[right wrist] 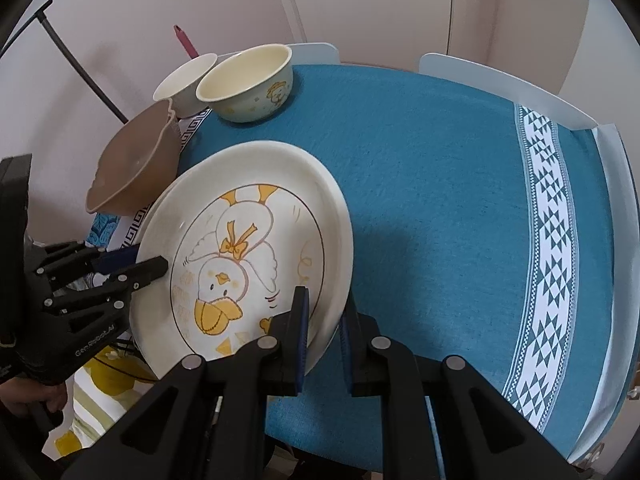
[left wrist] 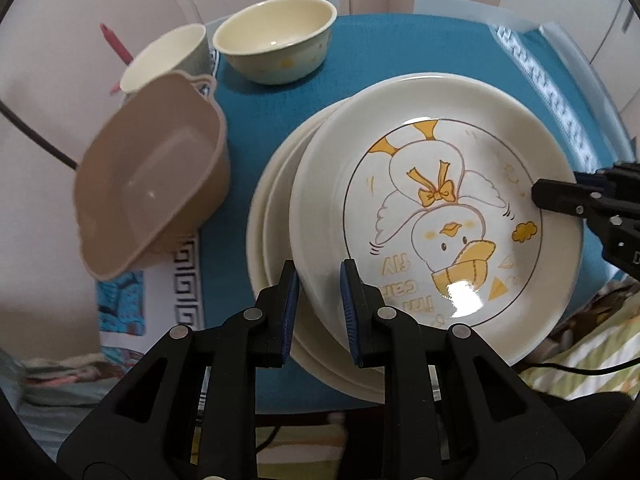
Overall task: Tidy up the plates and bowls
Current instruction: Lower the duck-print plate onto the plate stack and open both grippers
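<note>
Plates (left wrist: 420, 216) sit stacked on your blue cloth (right wrist: 420, 200); your left gripper (left wrist: 319, 312) and right gripper (right wrist: 325, 340) each straddle the rim, jaws spread, bowls (left wrist: 276, 40) behind.

Left gripper (left wrist: 319, 280) straddles the near rim of stacked duck plates (left wrist: 436, 216); brown tub (left wrist: 152, 176) sits left.

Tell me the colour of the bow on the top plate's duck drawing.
Yellow-orange, on the bow of the top plate; clearest in the left wrist view.
</note>
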